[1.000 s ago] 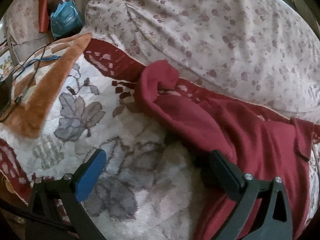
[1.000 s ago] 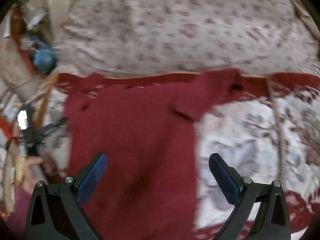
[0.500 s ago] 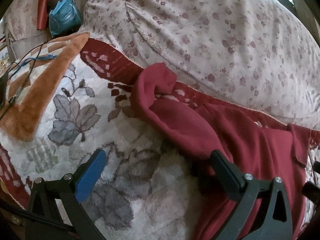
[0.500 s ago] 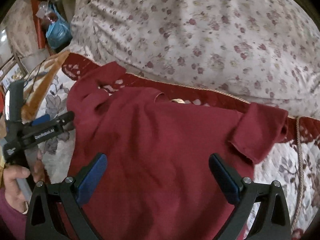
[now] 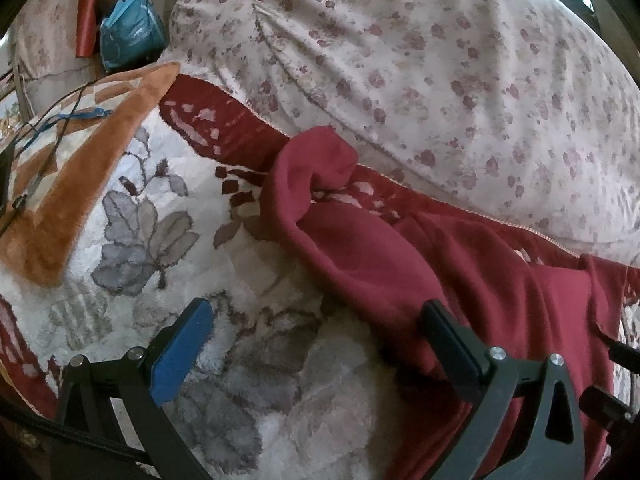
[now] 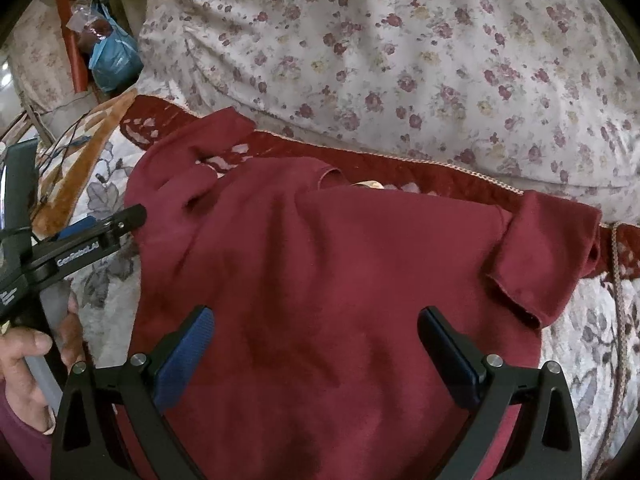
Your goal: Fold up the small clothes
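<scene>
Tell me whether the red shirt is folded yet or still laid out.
Laid out, not folded: the red shirt lies flat on the blanket, body in one layer, both sleeves out, only the right-hand cuff turned back.

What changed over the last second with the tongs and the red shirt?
The right tongs swung left from the shirt's right edge to hover open over the red shirt. The left tongs barely moved, open at the shirt's left edge. Nothing was gripped or released; the shirt lies flat as before.
</scene>
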The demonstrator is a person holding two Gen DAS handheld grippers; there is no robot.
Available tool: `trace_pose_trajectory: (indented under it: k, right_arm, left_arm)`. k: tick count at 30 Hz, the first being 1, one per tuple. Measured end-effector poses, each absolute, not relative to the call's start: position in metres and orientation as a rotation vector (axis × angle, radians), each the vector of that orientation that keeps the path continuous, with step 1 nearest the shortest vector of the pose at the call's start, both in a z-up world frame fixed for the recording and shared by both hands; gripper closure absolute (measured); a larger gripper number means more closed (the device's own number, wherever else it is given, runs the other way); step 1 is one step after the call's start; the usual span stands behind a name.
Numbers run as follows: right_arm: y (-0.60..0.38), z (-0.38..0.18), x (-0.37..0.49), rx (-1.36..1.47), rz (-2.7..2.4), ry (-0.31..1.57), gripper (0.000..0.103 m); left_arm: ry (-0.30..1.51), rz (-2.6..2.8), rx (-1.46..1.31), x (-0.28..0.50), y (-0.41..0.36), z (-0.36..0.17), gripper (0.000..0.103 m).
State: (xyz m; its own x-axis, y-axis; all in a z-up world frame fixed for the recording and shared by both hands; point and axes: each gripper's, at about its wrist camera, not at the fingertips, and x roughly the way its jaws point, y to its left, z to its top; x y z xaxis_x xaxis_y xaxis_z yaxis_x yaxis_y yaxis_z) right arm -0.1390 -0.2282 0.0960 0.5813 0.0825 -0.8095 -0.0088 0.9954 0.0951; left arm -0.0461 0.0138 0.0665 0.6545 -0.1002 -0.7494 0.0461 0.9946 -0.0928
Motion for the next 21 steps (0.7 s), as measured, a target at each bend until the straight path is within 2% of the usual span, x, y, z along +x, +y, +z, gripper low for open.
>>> trace_pose_trajectory:
  k: [5, 8, 16, 18, 19, 20, 21]
  right_arm:
    - [-0.209, 0.101, -0.129, 0.076, 0.111, 0.918, 0.001]
    - [-0.184, 0.104, -0.118, 0.047, 0.177, 0.899, 0.008]
    - [-0.103, 0.079, -0.076, -0.045, 0.326, 0.929, 0.016]
    - [-0.088, 0.068, -0.064, -0.094, 0.318, 0.932, 0.034]
    - [-0.083, 0.063, -0.058, -0.115, 0.319, 0.927, 0.056]
    - [-0.08, 0.058, -0.052, -0.122, 0.323, 0.928, 0.073]
    - [-0.08, 0.054, -0.046, -0.103, 0.331, 0.942, 0.083]
  left_arm:
    - [0.824, -0.017, -0.058, -0.042, 0.03, 0.073, 0.0]
    - [0.823, 0.05, -0.074, -0.037, 0.049, 0.074, 0.0]
    - [0.821, 0.154, -0.12, -0.029, 0.082, 0.077, 0.0]
    - [0.821, 0.163, -0.141, -0.026, 0.089, 0.078, 0.0]
    - [0.823, 0.163, -0.15, -0.025, 0.091, 0.077, 0.0]
    - [0.824, 0.164, -0.159, -0.024, 0.093, 0.077, 0.0]
    - [0.824, 0.164, -0.164, -0.023, 0.095, 0.078, 0.0]
